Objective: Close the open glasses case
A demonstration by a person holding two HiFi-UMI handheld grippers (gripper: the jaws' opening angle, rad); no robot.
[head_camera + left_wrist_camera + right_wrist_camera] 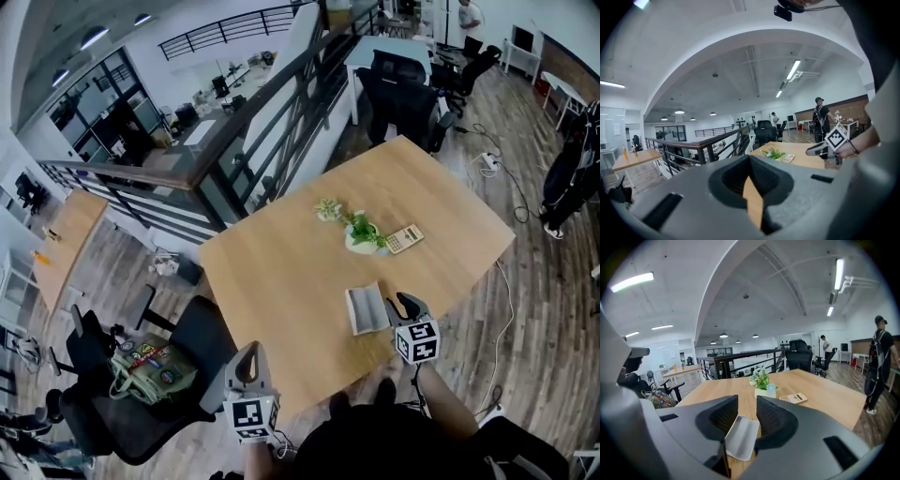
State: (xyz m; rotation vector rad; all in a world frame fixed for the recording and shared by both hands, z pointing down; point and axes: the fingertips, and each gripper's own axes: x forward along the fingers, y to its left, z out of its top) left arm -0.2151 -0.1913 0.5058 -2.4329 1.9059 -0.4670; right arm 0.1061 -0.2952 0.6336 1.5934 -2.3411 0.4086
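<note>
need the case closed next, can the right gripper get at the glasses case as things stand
Probably yes: the right gripper has its jaws apart, the glasses case lies on the table just ahead of them, nothing between; the plant and calculator sit farther back.

I count one table (281,272). On it: one glasses case (366,309), one calculator (404,238) and two plants, the nearer plant (362,234) and the farther plant (328,208). I carry two grippers: left gripper (247,354), right gripper (405,306). Near left: one bag (150,367) on one chair (202,342).
</note>
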